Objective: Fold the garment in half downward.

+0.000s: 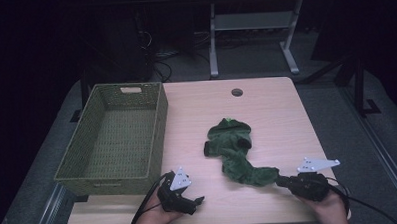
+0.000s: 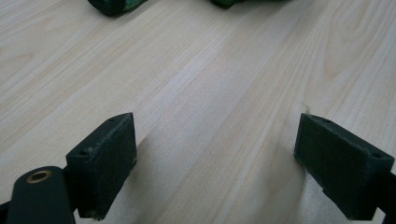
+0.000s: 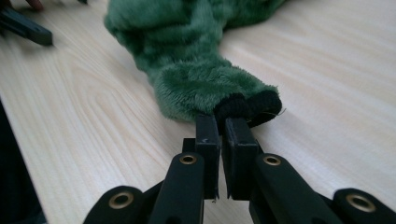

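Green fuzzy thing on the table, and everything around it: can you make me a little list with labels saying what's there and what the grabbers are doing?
table: light wood
green fuzzy garment: crumpled mid-table
garment's black cuff: pinched by right gripper
right gripper: shut on the cuff, near edge
left gripper: open, holding nothing, over bare wood
basket: green woven, empty, at table's left
garment in basket: no

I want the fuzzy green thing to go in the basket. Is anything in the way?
Nothing visible blocks it. Bare table lies between the green plush garment and the woven basket, which looks empty. The right gripper is shut on the garment's cuff.
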A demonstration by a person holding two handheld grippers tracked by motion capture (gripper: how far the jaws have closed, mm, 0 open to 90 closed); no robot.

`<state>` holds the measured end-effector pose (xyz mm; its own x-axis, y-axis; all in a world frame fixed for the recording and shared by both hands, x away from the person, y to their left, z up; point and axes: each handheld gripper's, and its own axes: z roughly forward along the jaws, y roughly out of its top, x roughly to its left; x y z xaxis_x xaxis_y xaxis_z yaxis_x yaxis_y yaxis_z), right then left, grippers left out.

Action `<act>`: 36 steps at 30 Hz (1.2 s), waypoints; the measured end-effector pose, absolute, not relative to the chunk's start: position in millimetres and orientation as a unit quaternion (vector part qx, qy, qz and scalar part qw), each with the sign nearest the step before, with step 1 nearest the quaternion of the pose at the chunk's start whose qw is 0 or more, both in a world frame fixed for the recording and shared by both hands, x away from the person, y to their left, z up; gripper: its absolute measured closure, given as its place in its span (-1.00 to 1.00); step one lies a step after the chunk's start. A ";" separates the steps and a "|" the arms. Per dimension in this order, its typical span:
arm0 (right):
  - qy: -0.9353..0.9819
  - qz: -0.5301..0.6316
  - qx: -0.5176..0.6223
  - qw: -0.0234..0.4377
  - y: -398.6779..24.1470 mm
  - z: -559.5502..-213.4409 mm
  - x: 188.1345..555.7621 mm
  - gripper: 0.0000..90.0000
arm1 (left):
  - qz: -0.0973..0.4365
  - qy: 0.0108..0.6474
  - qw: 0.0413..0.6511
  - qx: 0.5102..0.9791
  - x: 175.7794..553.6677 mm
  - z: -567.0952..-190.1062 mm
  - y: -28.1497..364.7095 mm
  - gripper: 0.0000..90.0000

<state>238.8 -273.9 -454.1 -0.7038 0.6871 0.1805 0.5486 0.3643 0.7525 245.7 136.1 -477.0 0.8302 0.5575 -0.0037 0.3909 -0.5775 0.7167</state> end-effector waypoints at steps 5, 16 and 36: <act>0.819 0.445 0.349 0.094 -270.4 -435.6 240.7 0.90 | 0.112 0.269 0.373 0.881 245.7 -477.0 136.1 -0.73; 0.832 0.469 0.277 0.101 -231.3 -405.1 260.2 0.90 | 0.112 0.270 0.374 0.880 245.7 -477.1 135.9 -0.73; 0.852 0.452 0.253 0.072 -159.1 -419.4 310.6 0.67 | 0.114 0.268 0.373 0.881 245.9 -477.1 136.1 -0.73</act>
